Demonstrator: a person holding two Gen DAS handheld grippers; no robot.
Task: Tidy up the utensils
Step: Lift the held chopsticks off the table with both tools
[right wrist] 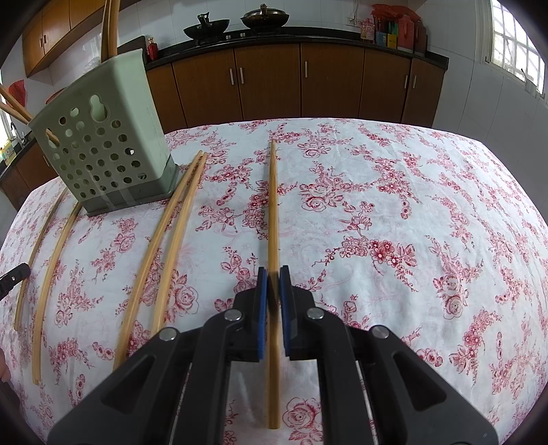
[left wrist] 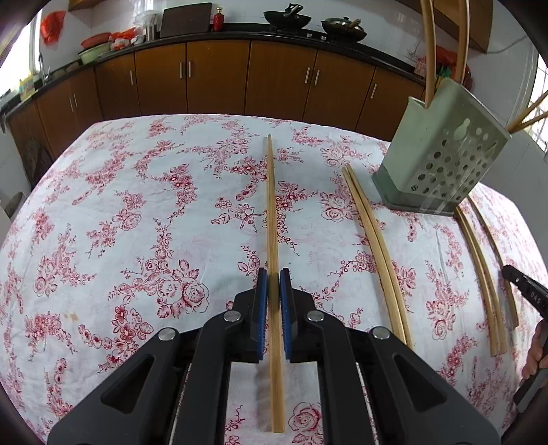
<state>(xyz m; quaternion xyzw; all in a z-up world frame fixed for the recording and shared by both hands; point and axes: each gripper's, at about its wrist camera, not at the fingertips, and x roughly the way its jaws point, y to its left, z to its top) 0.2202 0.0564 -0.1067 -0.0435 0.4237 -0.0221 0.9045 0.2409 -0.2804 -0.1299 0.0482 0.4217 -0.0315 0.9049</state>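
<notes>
left gripper (left wrist: 273,284): clamped on a chopstick pair (left wrist: 272,212);
right gripper (right wrist: 273,284): clamped on a single chopstick (right wrist: 273,205)

My two grippers, left gripper (left wrist: 273,274) and right gripper (right wrist: 273,274): black angular linkages, silver round pivot bolts, blue-padded jaws.

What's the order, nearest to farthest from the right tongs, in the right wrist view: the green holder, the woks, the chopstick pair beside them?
1. Chopstick pair, lying just left of the right tongs.
2. Green holder, far left on the cloth.
3. Woks, on the back counter.
</notes>
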